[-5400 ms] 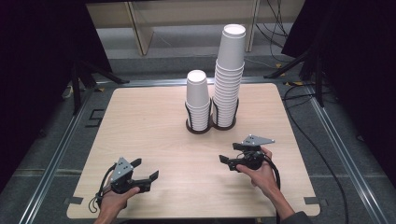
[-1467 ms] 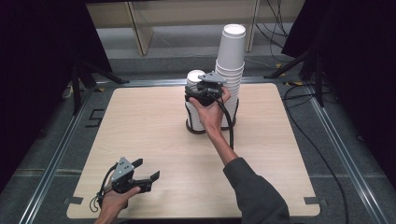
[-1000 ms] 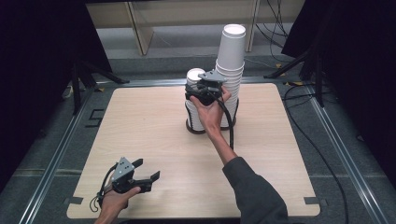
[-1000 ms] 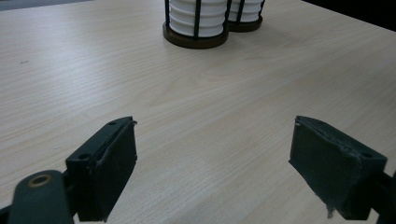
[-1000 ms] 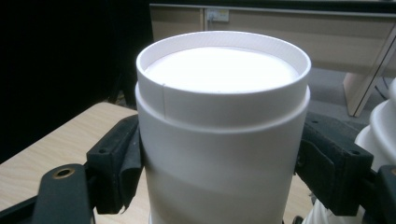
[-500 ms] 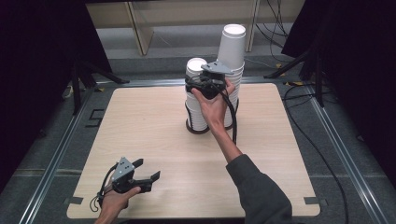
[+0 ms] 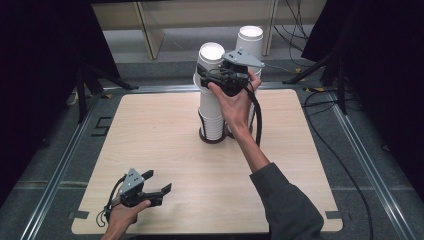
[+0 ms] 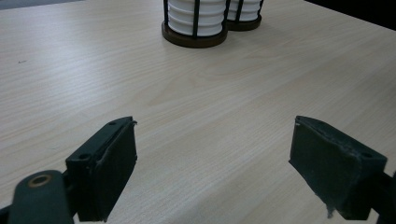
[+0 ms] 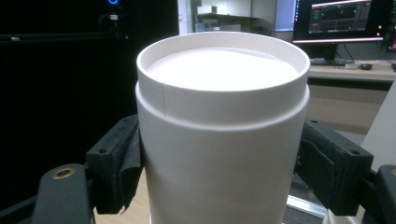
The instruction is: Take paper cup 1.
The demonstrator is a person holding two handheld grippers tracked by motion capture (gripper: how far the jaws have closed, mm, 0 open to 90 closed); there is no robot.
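Two stacks of upturned white paper cups stand in black wire holders (image 7: 212, 135) at the table's far middle. My right gripper (image 7: 210, 76) is shut on the top cup (image 7: 212, 54) of the shorter left stack, held raised above the rest. In the right gripper view that cup (image 9: 224, 130) sits between both pads (image 9: 117, 161), bottom face up. The taller stack (image 7: 250, 36) rises just behind the hand. My left gripper (image 7: 159, 181) rests low at the front left, open with nothing between its jaws (image 8: 215, 172); ahead of it are the holder bases (image 8: 195, 37).
The wooden table (image 7: 150, 130) has a metal rail frame around it. Black cables trail on the floor at the right (image 7: 345, 150). Dark stands and shelving sit behind the table. A monitor (image 9: 345, 21) glows in the background of the right gripper view.
The right gripper travelled from the front right to the shorter stack, shut on its top cup and has lifted it upward. The left gripper has stayed in place.
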